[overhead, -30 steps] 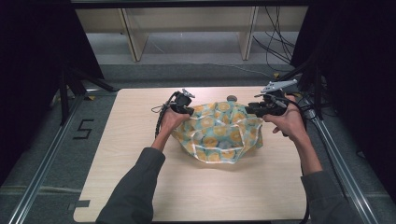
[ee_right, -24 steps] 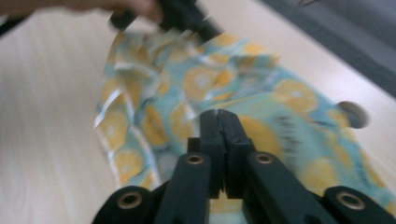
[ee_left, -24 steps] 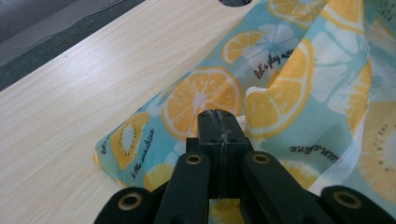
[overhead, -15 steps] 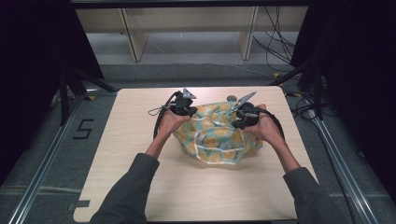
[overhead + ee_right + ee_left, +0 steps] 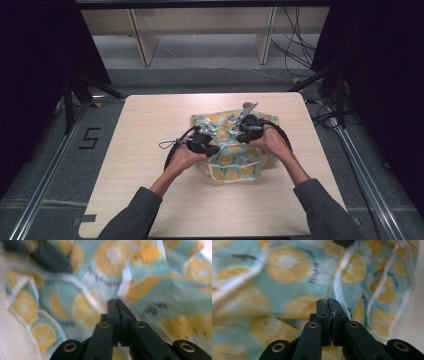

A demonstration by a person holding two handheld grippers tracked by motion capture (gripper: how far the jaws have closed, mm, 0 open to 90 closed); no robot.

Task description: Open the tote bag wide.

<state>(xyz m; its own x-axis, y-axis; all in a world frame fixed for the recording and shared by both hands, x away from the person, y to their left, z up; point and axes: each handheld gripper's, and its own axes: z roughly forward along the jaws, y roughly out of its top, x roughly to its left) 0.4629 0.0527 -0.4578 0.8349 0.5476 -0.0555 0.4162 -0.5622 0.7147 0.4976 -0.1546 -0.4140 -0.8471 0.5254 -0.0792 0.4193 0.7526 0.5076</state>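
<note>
I have both grippers over the lemon-print cloth (image 5: 227,150) at mid-tabletop (image 5: 150,130). Left gripper (image 5: 327,301) and right gripper (image 5: 116,301): jaws fully closed; whether cloth is pinched, I cannot tell. The 2 grippers sit near each other, probably gathering cloth inward for folding.

Table (image 5: 150,130): light wood top, pale grain, square with rounded corners. Black mark shaped like a "5" (image 5: 90,138) on grey floor (image 5: 45,165) left of table. Metal rail (image 5: 47,172) runs along floor on left side; a second rail (image 5: 367,175) on right. Beyond the table's far edge, pale wooden shelf legs (image 5: 142,42), (image 5: 264,37). Black cables (image 5: 295,35) hang and trail at far right. Dark curtains (image 5: 35,60) flank both sides.
</note>
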